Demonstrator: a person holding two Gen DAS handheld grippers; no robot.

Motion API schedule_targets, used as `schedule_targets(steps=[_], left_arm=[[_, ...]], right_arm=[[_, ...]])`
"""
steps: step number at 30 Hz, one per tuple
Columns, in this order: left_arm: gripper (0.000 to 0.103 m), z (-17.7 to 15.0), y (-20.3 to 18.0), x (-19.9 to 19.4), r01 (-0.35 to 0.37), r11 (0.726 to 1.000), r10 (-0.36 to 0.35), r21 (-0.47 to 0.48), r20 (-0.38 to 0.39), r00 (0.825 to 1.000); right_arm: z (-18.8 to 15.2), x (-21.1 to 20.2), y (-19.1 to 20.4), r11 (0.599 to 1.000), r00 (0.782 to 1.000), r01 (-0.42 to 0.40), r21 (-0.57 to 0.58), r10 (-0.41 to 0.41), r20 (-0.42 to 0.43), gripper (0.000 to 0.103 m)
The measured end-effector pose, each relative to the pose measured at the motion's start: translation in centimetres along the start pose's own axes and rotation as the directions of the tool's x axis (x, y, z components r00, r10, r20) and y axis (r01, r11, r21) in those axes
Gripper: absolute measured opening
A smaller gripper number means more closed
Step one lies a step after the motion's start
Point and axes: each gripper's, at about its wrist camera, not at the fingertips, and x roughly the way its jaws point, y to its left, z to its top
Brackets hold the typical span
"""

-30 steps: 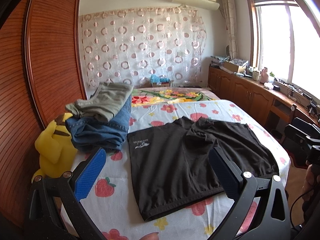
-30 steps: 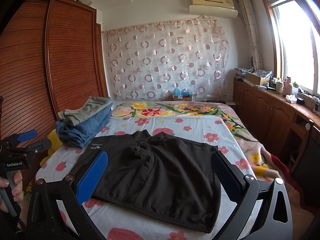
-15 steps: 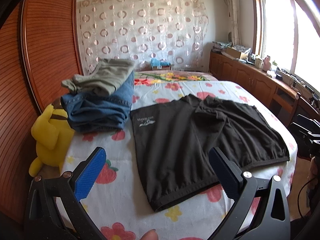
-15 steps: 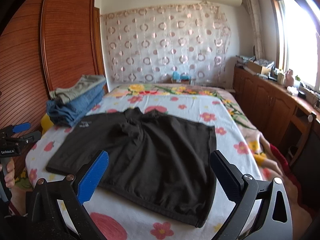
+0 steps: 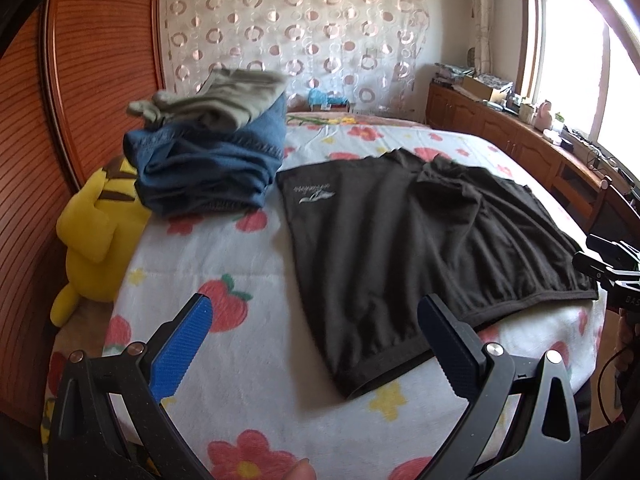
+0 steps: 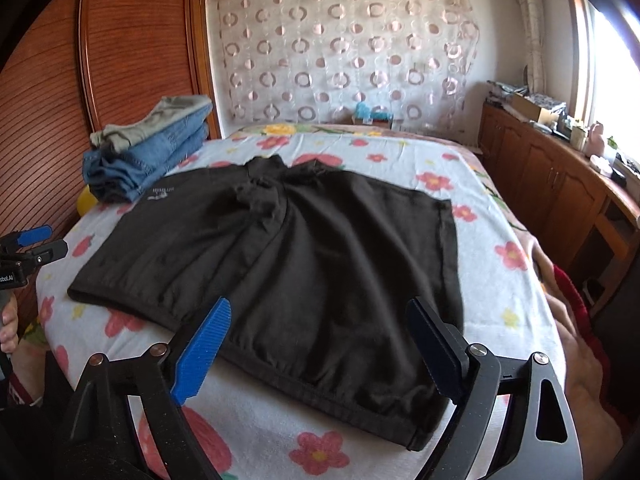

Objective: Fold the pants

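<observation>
The black pants (image 5: 404, 248) lie flat on the flowered bed (image 5: 248, 276). From the left wrist we see our left claw (image 5: 312, 344) hovering low over the near edge, closer than before, wide open, holding nothing. From the right wrist, our right claw (image 6: 316, 344) hangs likewise over the hem, spread wide, empty.

Daylight floods in from window (image 5: 576, 60) on your right, blown out to white glare. Room bright, soft shadows only. Left-wrist view motion-blurred: folded clothes stack (image 5: 212, 148) smeared, bed (image 5: 240, 248) print soft. Right-wrist view sharper, black pants (image 6: 304, 248) dark with little fold detail. Strong fisheye bending at edges, black vignette in corners, wardrobe (image 6: 120, 60) lines curved.
</observation>
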Motion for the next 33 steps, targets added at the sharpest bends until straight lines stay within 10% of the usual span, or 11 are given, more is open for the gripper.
schedule_targets(steps=[6,17,26,33], left_arm=[[0.1,-1.3,0.9,0.7,0.019,1.0,-0.019,-0.009,-0.035,0.999],[0.053,-3.3,0.5,1.2,0.127,0.992,-0.128,-0.01,-0.105,0.986],[0.047,-3.8,0.0,1.2,0.152,0.988,-0.15,0.007,-0.116,0.982],[0.01,-3.0,-0.9,0.5,0.168,0.985,-0.162,0.04,-0.111,0.98]], right_arm=[[-0.1,0.1,-0.4,1.0,0.999,-0.007,-0.003,0.007,-0.038,0.086],[-1.5,-1.3,-1.8,1.0,0.997,0.004,-0.03,-0.006,-0.071,0.072],[-2.4,-3.1,-2.1,0.999,0.998,0.002,-0.044,-0.005,-0.067,0.072],[-2.6,-3.5,-2.1,0.998,0.997,-0.004,-0.061,0.0,-0.073,0.072]])
